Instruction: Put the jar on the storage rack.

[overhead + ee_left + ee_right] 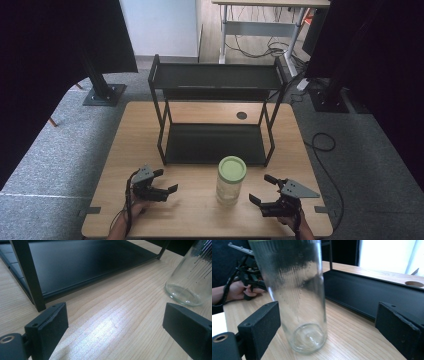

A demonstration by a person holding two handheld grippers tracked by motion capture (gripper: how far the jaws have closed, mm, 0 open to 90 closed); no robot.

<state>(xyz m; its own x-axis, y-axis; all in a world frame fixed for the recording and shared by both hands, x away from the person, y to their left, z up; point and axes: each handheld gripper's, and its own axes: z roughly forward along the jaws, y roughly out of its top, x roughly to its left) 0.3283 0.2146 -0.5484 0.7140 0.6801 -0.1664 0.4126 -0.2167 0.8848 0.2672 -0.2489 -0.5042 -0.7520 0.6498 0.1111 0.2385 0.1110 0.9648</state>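
A tall clear glass jar (230, 184) with a pale green lid stands upright on the wooden table (200, 220), just in front of the black two-tier shelf rack (215, 142). My left gripper (166, 181) rests open at the jar's left, a hand's width away; its view catches the jar's base (186, 291) at the upper right. My right gripper (262, 190) is open at the jar's right, its jaws pointing at the jar. In the right gripper view the jar (297, 297) stands close ahead, left of centre, with nothing between the jaws. The jar looks empty.
The rack's lower tray (215, 145) lies on the table behind the jar, and its upper tray (215, 77) overhangs the far edge. A round cable hole (242, 115) sits in the tabletop at the back. Black curtains, stands and floor cables surround the table.
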